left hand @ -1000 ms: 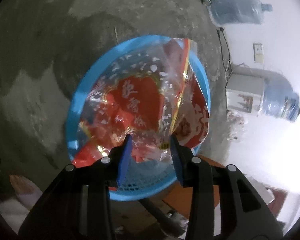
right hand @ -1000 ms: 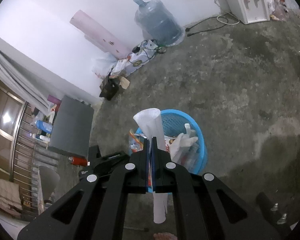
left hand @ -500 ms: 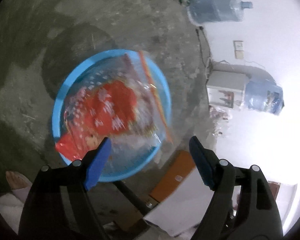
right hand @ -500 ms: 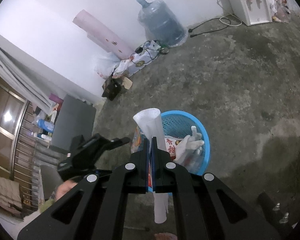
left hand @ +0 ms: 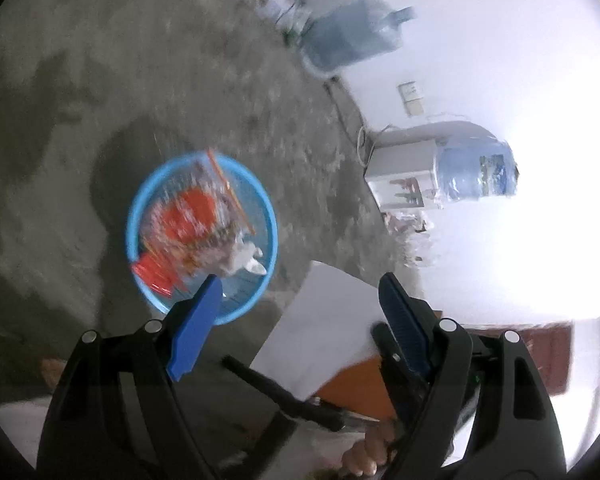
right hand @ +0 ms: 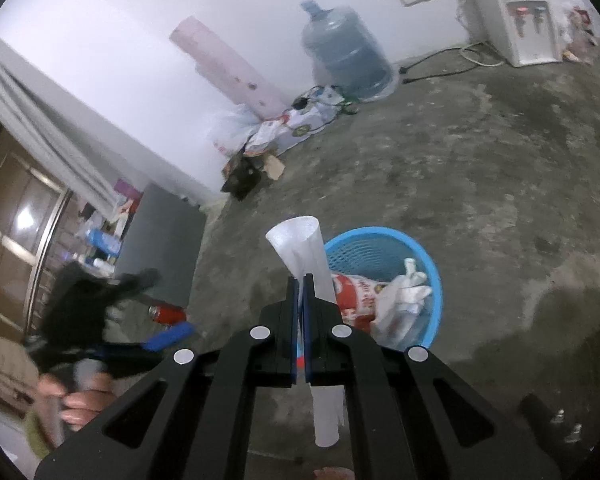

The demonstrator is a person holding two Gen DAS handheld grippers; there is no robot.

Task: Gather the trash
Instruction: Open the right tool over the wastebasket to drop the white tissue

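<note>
A blue plastic basket (left hand: 272, 236) stands on the concrete floor and holds a red and clear snack bag (left hand: 184, 220) and crumpled white trash (left hand: 242, 258). My left gripper (left hand: 300, 312) is open and empty, raised above and beside the basket. The basket also shows in the right wrist view (right hand: 380, 236), with the red bag (right hand: 352, 294) and white trash (right hand: 404, 300) inside. My right gripper (right hand: 299, 280) is shut on a white paper cone (right hand: 300, 244), held just left of the basket. The left gripper (right hand: 120, 320) appears blurred at the left.
A water jug (right hand: 344, 60) and a pink roll (right hand: 228, 68) lean at the wall, with bags and cardboard (right hand: 276, 132) below. A water dispenser (right hand: 512, 12) stands at the right. A grey cabinet (right hand: 160, 240) and red can (right hand: 168, 314) are left.
My left gripper let go of the red snack bag, which dropped into the basket, then opened wide and pulled back up and away. My right gripper kept holding the paper cone near the basket.
</note>
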